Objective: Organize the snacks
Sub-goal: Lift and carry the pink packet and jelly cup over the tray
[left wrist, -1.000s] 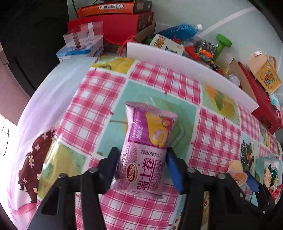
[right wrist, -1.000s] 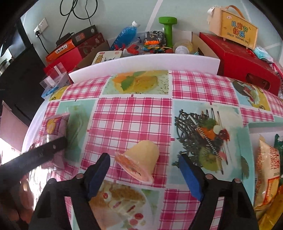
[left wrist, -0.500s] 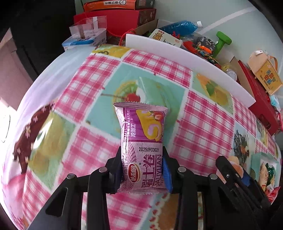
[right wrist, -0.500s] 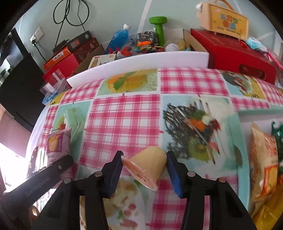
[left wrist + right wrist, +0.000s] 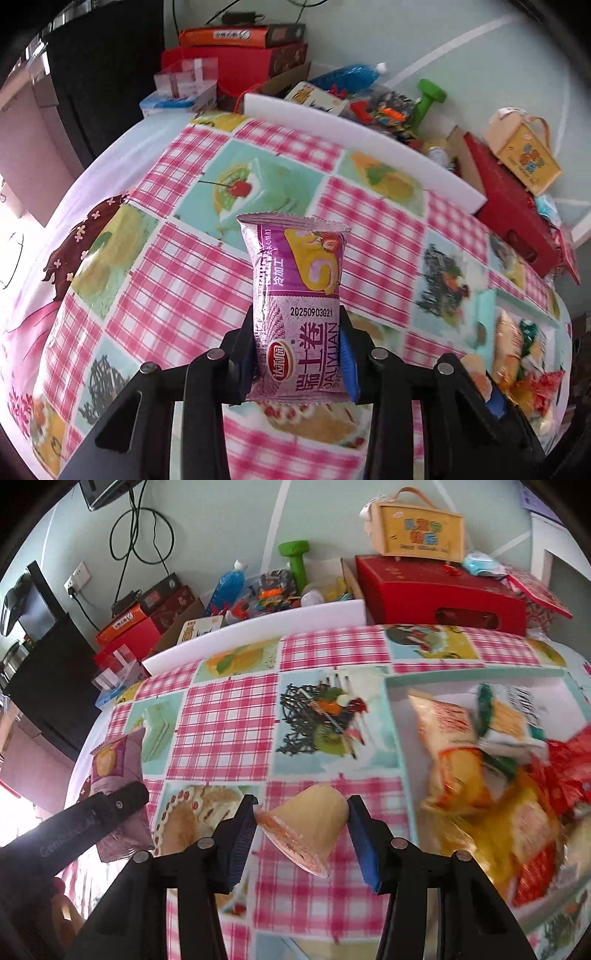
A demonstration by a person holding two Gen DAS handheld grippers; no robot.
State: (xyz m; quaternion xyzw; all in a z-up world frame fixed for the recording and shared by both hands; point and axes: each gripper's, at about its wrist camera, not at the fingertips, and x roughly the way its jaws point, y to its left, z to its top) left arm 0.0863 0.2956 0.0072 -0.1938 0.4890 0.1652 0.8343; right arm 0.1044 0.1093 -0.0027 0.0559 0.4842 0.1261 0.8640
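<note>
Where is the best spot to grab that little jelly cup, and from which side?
Across its tapered side walls, from the near side, as the right gripper has it. The jelly cup lies tipped, its wide sealed lid facing down and forward. The lid's rim is thin, so the firmer walls probably hold better.

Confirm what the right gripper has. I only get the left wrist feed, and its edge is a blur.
Observer: The right gripper is shut on a pale orange plastic jelly cup.
Operator: Cup upright?
Observer: No, it is tilted, with its pinkish sealed lid facing down and left, toward the camera.
Operator: What's in the tray on the right?
Observer: The white tray holds an orange-yellow snack packet, a green-and-white packet lying on top of it, and red wrappers nearer the right edge. All of it is motion-blurred.
</note>
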